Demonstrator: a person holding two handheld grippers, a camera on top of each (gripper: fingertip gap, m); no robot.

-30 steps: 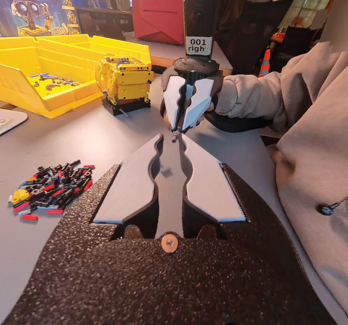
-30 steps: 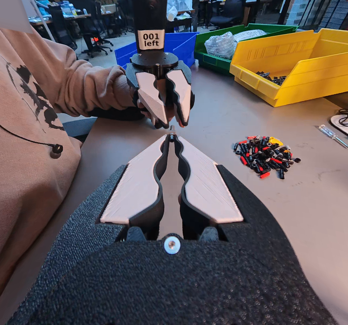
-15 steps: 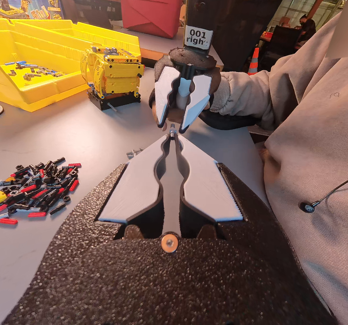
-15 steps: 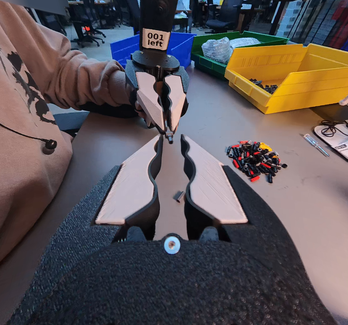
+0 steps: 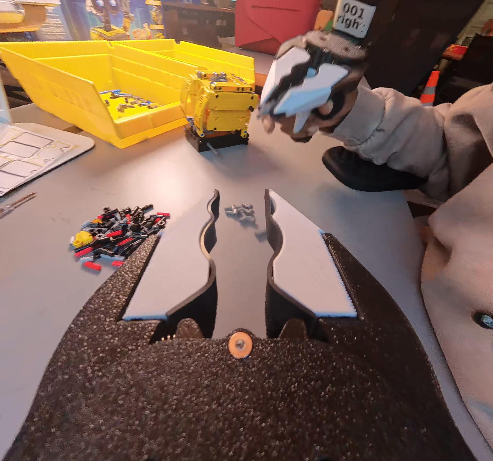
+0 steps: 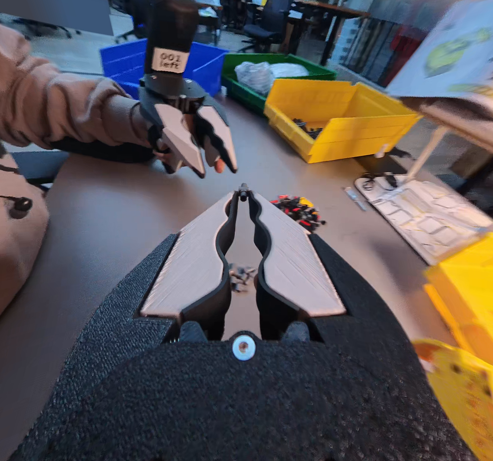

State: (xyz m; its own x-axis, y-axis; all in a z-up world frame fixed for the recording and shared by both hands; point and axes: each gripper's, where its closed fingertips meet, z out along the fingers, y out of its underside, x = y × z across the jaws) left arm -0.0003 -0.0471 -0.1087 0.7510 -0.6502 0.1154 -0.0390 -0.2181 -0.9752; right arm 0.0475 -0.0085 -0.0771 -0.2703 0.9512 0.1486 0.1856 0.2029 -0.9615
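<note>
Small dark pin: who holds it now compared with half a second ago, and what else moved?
The left gripper has opened and let go; the right gripper is shut on the small dark pin and has swung away toward the yellow model. The parts pile stayed put.

Grey table (image 5: 138, 181), office chairs (image 6: 269, 18) & desks (image 6: 330, 13) behind, dim workshop rm.

the right gripper (image 6: 243, 194) pinches a small dark grey plastic connector pin (image 6: 243, 191) at its very tips — the pin stands upright above the grey table (image 6: 112, 224). the left gripper (image 5: 242, 194) hangs empty, fingers spread, over a little cluster of grey pins (image 5: 241, 212) — a black-and-red pile of small pieces (image 5: 120, 230) lies beside it.
</note>
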